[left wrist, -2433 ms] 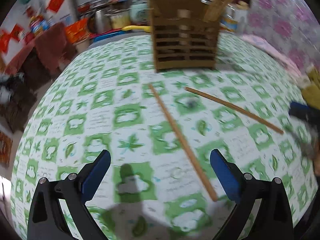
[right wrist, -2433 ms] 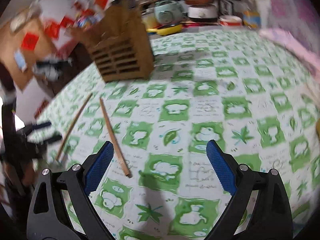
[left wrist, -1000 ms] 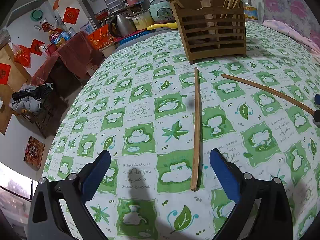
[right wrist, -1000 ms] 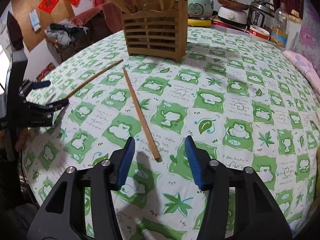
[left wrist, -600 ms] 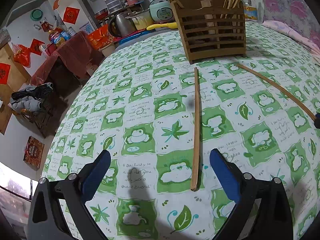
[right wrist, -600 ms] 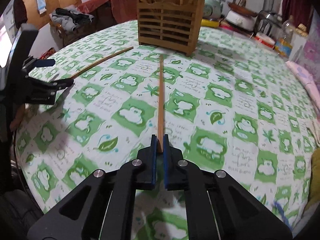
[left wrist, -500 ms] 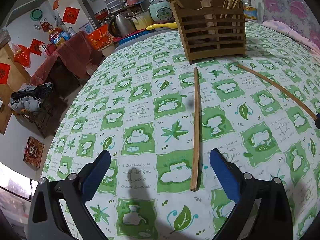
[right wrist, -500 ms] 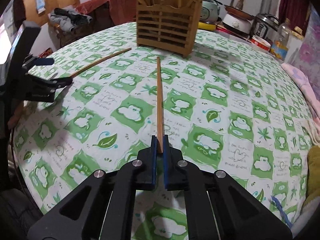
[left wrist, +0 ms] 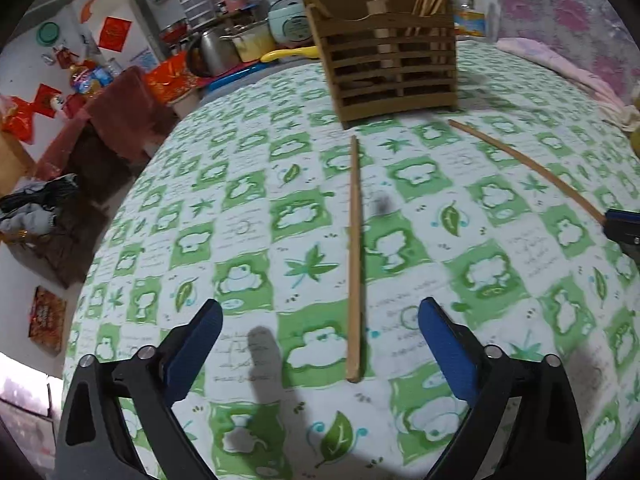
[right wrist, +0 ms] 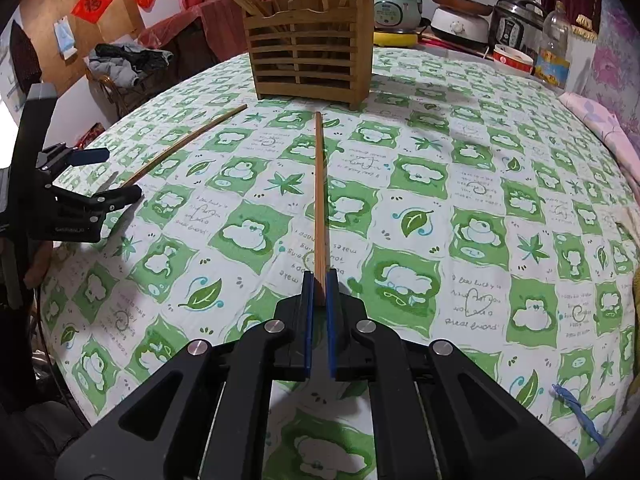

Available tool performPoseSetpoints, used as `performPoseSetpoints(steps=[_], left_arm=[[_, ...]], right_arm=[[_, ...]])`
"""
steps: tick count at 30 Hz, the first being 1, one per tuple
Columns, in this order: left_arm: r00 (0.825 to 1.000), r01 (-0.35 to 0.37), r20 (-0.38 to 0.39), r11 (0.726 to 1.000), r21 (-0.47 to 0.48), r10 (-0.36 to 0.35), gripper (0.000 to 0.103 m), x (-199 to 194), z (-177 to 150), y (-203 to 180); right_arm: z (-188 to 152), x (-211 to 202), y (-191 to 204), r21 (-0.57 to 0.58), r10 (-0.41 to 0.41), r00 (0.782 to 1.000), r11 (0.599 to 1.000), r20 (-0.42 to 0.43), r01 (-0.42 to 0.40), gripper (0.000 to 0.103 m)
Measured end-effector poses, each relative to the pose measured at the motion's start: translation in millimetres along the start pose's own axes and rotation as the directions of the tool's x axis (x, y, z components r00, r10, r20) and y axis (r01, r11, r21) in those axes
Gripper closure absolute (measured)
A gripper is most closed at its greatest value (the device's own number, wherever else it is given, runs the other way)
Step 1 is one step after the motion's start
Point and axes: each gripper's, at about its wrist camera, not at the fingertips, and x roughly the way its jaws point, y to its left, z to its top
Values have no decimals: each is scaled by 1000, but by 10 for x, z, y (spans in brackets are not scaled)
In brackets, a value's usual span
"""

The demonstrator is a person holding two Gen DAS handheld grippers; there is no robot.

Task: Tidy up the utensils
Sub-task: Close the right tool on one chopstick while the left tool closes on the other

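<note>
Your right hand-held gripper [right wrist: 318, 292] is clamped shut on the near end of one chopstick [right wrist: 319, 184], blue pads pressing it from both sides; the stick runs straight ahead toward the wooden utensil holder [right wrist: 310, 60], its far tip just short of the holder's base. Whether that far tip touches the cloth is unclear.

Your left hand-held gripper [left wrist: 320, 344] stands wide open and holds nothing. A second chopstick [left wrist: 354, 256] lies flat on the worktop [left wrist: 240, 224] between its blue fingers [left wrist: 444, 344], touching neither, its near end between the fingertips and its far end pointing at the holder.

So you have two loose chopsticks in all, one gripped and one lying free, and a single slatted holder with several sticks and utensils standing up out of it.

The worktop is round, under a white cloth printed with green squares, leaves and bear shapes. Beyond its far edge stand rice cookers [right wrist: 396, 0], pots, a bowl and a plastic bottle [right wrist: 554, 44]. Red paper decorations [right wrist: 93, 3] hang on the wall, and clothes lie heaped on a chair [right wrist: 120, 68].
</note>
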Motion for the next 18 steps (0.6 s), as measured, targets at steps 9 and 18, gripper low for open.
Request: performPoseSetpoints(steps=[9,18], left_arm=[[993,116,2,992,-51,-116,51,-86,-114,62],[991,133,15,991,-29,-133,88,-106,-116,-24]], right_arm=[[1,1,-8,6,6,1000,1000,0,-6,95],[2,8,-7,2,4,1000,1000,-1,-4,95]])
